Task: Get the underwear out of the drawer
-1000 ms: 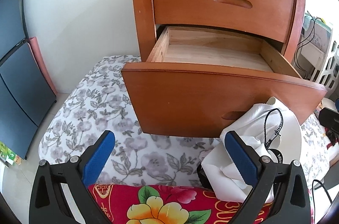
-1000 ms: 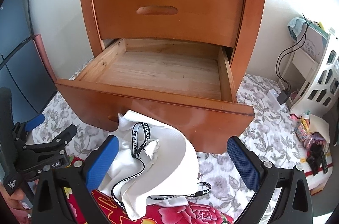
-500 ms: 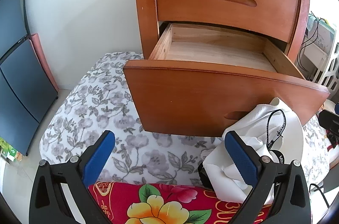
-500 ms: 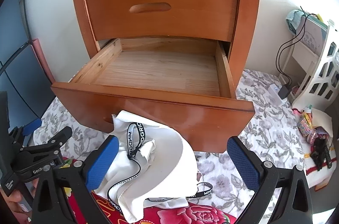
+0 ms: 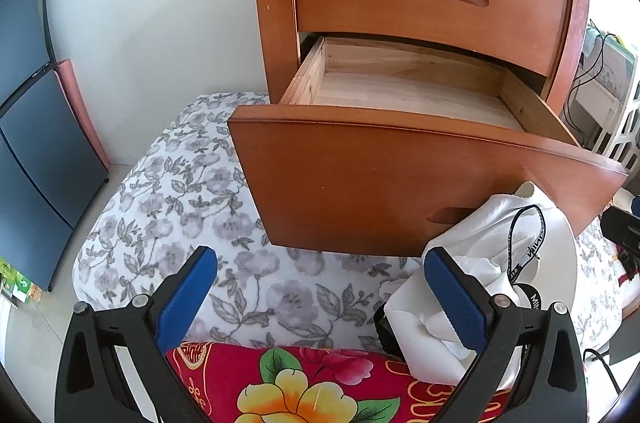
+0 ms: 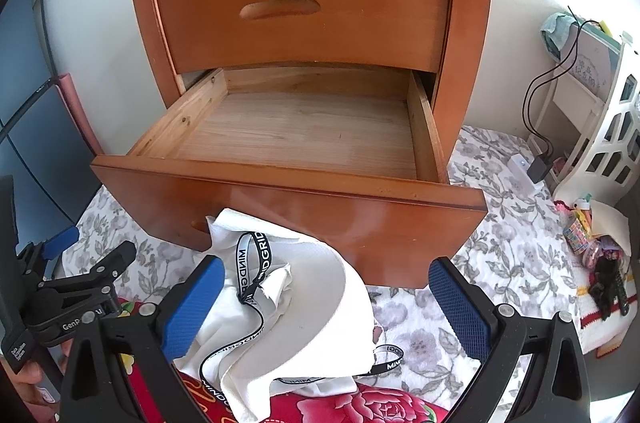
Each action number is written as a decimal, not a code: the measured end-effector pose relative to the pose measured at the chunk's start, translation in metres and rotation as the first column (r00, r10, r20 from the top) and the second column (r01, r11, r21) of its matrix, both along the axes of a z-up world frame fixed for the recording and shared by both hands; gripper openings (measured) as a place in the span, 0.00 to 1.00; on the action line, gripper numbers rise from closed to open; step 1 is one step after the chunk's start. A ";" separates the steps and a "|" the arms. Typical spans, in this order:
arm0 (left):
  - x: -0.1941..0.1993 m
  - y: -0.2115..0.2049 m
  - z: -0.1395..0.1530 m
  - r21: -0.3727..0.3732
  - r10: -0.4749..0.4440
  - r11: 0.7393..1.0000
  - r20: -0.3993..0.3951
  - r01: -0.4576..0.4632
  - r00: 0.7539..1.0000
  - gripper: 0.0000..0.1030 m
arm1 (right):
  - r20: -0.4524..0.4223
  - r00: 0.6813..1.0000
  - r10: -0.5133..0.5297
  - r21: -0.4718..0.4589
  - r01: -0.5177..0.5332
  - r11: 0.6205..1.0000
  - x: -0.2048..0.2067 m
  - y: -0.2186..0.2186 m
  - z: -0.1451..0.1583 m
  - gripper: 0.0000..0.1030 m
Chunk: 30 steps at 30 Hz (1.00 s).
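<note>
Both grippers are pulling back from the drawer (image 6: 296,139), which is lying empty ahead of them. The left gripper (image 5: 320,291) and right gripper (image 6: 326,295) are gaping, holding nothing. The underwear (image 6: 296,307) is lying between the right gripper's fingers on the red cloth (image 5: 288,383), so it's out.

Left gripper (image 5: 320,287) jaws wide apart, holding nothing, hovering over grey-floral white blanket (image 5: 192,207). Orange-brown wooden nightstand (image 5: 400,23): upper drawer closed, lower wooden drawer (image 5: 400,175) pulled out, bare inside. White underwear with black lettered waistband (image 5: 508,255) crumpled just in front of drawer's right end. Red floral cloth (image 5: 304,383) below jaws, nearest the camera.
</note>
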State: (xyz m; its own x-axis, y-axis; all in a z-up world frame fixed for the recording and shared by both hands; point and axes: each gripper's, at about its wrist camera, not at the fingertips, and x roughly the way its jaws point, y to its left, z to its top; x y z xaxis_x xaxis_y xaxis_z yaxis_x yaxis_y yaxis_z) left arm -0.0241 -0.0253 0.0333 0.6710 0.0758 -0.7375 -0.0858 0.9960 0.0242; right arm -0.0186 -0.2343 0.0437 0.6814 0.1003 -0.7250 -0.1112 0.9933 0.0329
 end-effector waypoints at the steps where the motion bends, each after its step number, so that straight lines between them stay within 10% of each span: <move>1: 0.000 0.000 0.000 -0.001 0.000 1.000 -0.001 0.000 1.000 1.00 | -0.002 1.000 0.000 0.000 0.000 1.000 0.000 0.000 0.000 1.00; 30: 0.001 0.002 0.001 -0.007 -0.004 1.000 0.005 0.004 1.000 1.00 | -0.040 0.999 0.004 -0.019 -0.005 1.000 0.002 0.004 -0.007 1.00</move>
State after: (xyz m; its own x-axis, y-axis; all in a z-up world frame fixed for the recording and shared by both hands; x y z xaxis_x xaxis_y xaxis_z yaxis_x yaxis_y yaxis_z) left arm -0.0236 -0.0235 0.0345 0.6748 0.0682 -0.7348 -0.0818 0.9965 0.0173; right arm -0.0166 -0.2303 0.0363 0.6510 0.0891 -0.7538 -0.1149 0.9932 0.0182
